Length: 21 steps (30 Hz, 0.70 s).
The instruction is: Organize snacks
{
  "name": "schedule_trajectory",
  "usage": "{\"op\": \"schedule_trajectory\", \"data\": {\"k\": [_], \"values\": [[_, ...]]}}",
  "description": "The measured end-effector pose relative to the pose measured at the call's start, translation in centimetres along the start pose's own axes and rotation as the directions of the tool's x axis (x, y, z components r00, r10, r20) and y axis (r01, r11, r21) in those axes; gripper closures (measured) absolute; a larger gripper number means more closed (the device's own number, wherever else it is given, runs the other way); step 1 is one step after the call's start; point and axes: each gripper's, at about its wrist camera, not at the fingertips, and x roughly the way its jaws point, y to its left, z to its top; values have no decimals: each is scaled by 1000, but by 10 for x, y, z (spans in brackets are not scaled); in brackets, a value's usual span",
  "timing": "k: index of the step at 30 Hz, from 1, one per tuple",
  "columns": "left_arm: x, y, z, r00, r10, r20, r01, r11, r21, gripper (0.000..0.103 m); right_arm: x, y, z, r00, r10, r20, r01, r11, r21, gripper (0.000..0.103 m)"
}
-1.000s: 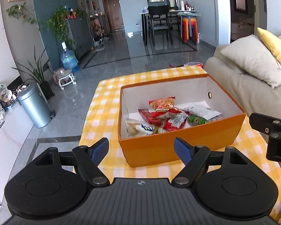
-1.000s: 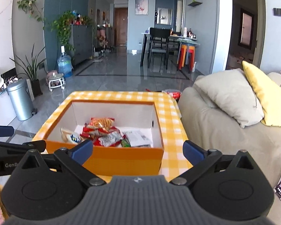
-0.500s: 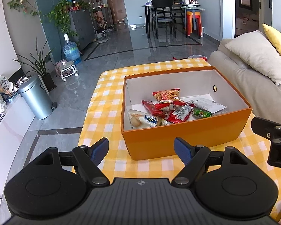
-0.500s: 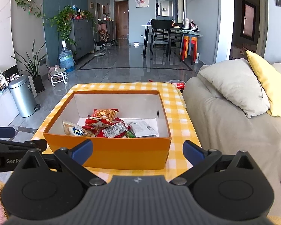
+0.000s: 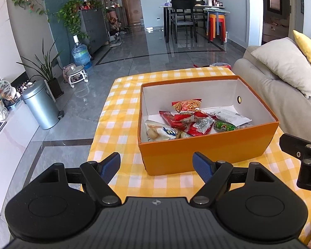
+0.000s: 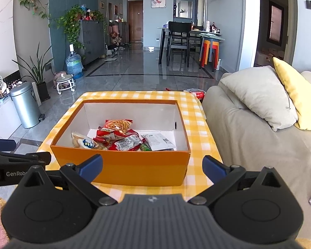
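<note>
Holding both tools just short of the orange box (image 5: 207,153), you have the left gripper (image 5: 156,164) and the right gripper (image 6: 152,166) with fingers spread wide apart, gripping nothing. The box sits on the yellow-checked desk (image 5: 122,108). Inside it the snack packets (image 6: 122,139) lie piled together against its near wall, beside a white packet (image 6: 159,142).
</note>
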Motion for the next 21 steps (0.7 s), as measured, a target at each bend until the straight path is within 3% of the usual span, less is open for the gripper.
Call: {"op": "schedule_trajectory", "data": {"k": [21], "values": [[-5,3,-2,1000,1,0,-1,1000,-14,10,-3,8,-4,1000,9,-3,-9,999,-38,4]]}}
